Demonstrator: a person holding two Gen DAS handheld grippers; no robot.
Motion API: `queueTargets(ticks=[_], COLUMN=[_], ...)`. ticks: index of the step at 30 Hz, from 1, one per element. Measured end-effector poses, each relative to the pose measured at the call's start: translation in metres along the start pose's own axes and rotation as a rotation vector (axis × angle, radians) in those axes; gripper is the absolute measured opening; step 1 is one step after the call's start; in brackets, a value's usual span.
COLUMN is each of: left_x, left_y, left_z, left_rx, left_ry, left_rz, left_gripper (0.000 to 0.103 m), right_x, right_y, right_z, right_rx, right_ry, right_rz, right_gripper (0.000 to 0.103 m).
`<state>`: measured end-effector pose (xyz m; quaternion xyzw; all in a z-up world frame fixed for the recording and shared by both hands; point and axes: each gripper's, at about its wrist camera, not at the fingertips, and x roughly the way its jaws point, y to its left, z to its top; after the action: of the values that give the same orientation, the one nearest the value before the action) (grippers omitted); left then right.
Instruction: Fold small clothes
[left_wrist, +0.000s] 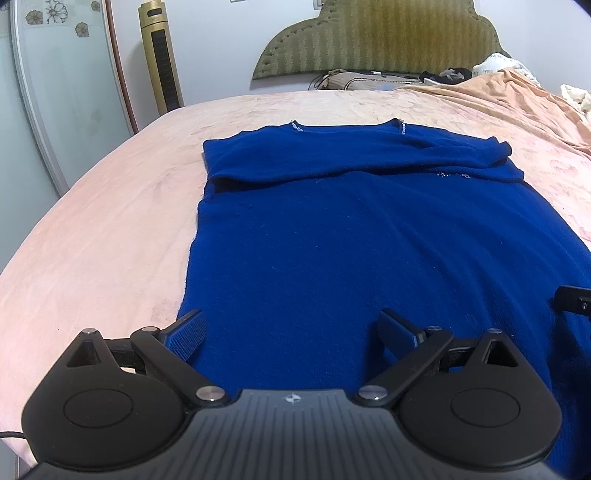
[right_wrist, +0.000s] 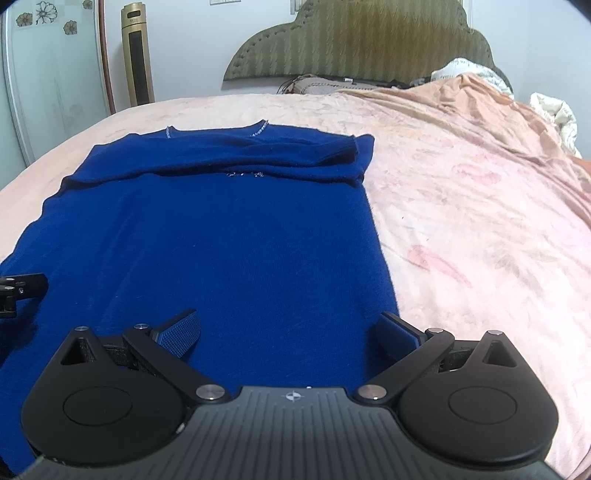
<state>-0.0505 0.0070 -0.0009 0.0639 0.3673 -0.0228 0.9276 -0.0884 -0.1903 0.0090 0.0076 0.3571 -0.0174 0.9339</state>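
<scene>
Two spread claws, left claw (left_wrist: 291, 332), right claw (right_wrist: 290, 330), above blue sweater's (left_wrist: 351, 240) hem

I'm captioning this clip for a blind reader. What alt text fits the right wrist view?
A blue sweater lies flat on a pink bedspread, its sleeves folded across the chest. The open right tool hovers over the near hem, holding nothing. The left tool peeks in at the left edge; an olive headboard stands behind.
</scene>
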Motion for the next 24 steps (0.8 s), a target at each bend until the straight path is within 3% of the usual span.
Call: queueTargets(ticks=[24], left_x=[-0.006], left_y=[0.008], left_z=[-0.005], left_rx=[0.029], left_ry=[-0.006], left_rz=[0.005], left_gripper=[0.1], right_x=[-0.001], right_y=[0.003], right_z=[-0.001], right_rx=[-0.038], right_ry=[-0.016], right_rz=[-0.019], right_gripper=[0.103])
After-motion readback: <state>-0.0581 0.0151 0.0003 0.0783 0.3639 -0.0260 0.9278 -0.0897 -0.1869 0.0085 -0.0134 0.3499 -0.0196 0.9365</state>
